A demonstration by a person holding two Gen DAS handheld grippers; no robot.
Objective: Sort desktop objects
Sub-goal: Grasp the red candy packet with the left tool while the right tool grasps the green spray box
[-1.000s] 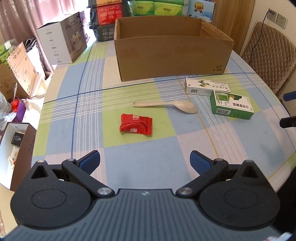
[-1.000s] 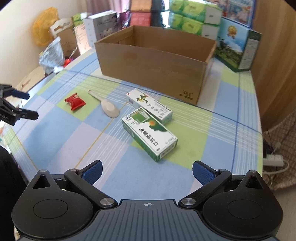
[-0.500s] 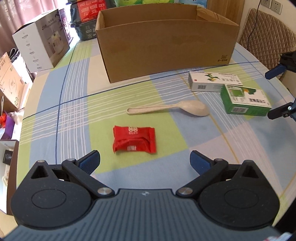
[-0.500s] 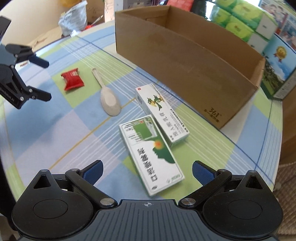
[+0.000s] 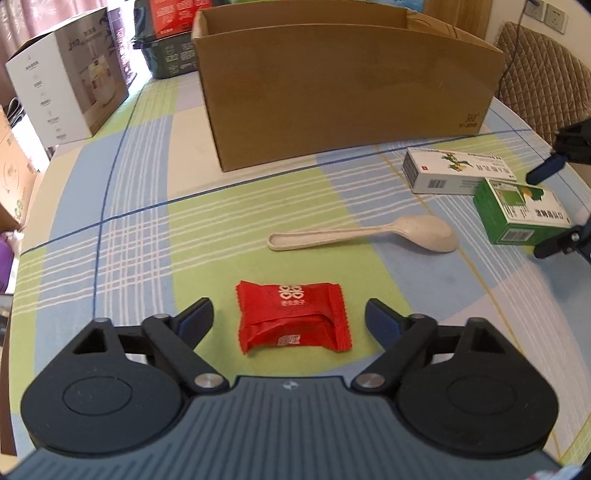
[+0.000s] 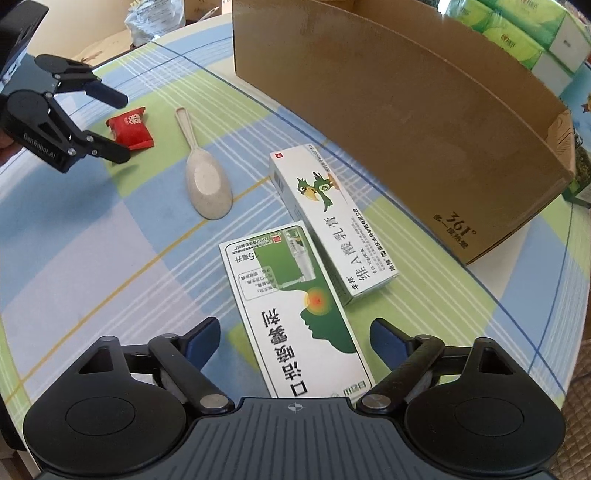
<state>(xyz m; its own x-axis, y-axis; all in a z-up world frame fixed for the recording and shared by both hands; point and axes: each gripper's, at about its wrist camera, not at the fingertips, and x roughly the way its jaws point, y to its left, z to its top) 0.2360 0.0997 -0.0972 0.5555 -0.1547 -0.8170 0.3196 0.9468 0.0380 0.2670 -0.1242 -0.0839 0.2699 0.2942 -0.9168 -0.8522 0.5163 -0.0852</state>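
Observation:
A red snack packet lies flat between the spread fingers of my left gripper, which is open and untouched by it. The packet and that gripper also show at the left of the right wrist view. My right gripper is open over the near end of a green and white medicine box. A white box with a bird picture lies beside it. A beige spoon rests between the packet and the boxes. The cardboard box stands open behind them.
A checked cloth covers the table. A white carton and dark packages stand at the back left, green tissue packs behind the cardboard box. A quilted chair is at the right edge.
Both grippers have moved forward and down: the left one now straddles the red packet, the right one has closed in over the green box. Both stay open.

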